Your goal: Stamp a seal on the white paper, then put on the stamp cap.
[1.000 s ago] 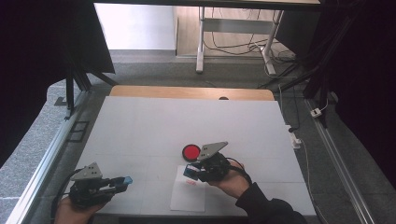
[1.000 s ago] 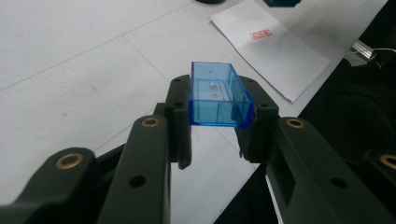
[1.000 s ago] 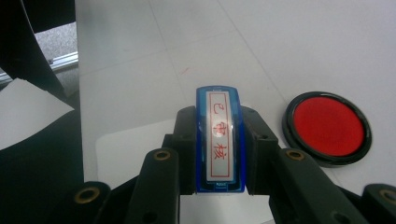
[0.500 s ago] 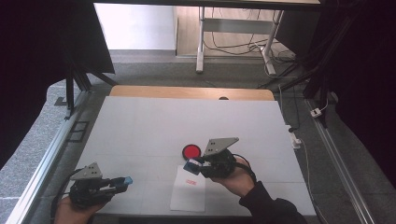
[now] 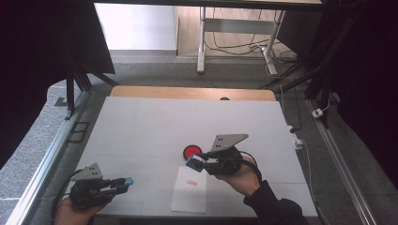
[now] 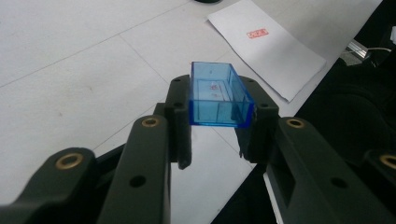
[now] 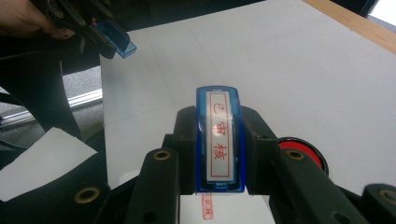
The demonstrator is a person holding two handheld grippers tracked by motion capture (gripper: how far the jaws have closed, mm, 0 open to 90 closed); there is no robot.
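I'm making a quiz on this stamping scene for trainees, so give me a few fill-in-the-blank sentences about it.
1. The left gripper is shut on a clear ____ cap.
2. The right gripper is shut on the stamp, whose label bears ____ characters.
3. The sheet of paper carries one red ____.
4. The ink pad beside the paper is round and ____.

Missing words: blue; red; imprint; red

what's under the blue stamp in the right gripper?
Below the blue rectangular stamp, clamped in the right gripper, lies the white paper sheet bearing a red rectangular imprint. The red round ink pad sits beside it. The stamp's own face is hidden.
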